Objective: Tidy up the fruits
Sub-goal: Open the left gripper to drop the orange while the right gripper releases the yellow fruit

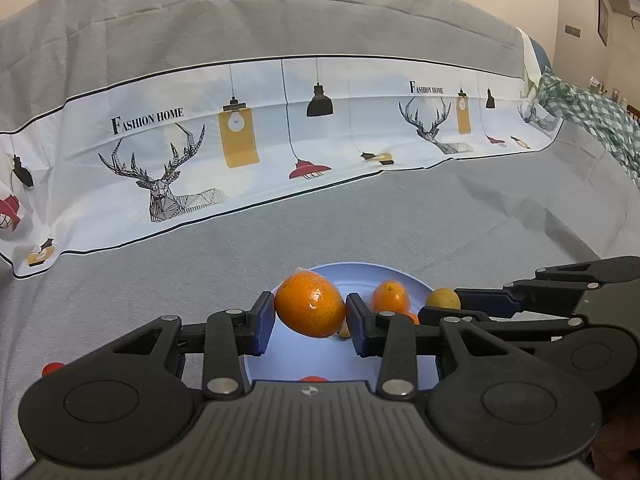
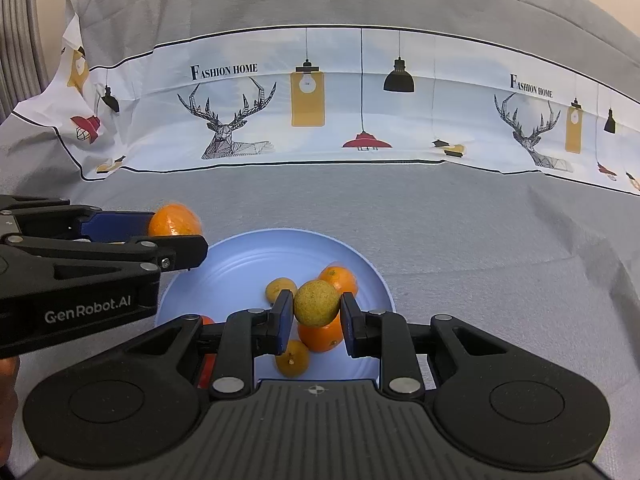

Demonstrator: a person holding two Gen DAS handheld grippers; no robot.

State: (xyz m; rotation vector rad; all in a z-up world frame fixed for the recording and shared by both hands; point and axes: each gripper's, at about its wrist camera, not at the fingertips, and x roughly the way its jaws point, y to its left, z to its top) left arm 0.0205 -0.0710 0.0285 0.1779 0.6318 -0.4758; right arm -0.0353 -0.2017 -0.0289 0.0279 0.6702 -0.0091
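My left gripper point(image 1: 310, 316) is shut on a large wrapped orange point(image 1: 310, 305) and holds it above the left side of a light blue plate point(image 1: 352, 276). It also shows in the right wrist view point(image 2: 176, 236), with that orange point(image 2: 174, 220) between its fingers. My right gripper point(image 2: 316, 316) is shut on a yellow-green round fruit point(image 2: 316, 303) above the plate point(image 2: 240, 264). In the left wrist view the right gripper point(image 1: 456, 306) comes in from the right with that fruit point(image 1: 442, 298). Several oranges lie on the plate, one at the back point(image 2: 340, 278).
The plate sits on a grey cloth point(image 2: 480, 260). A white printed banner point(image 2: 320, 100) with deer and lamps runs across behind. A green checked cloth point(image 1: 592, 116) lies far right. A small red object point(image 1: 52, 368) lies on the cloth at the left.
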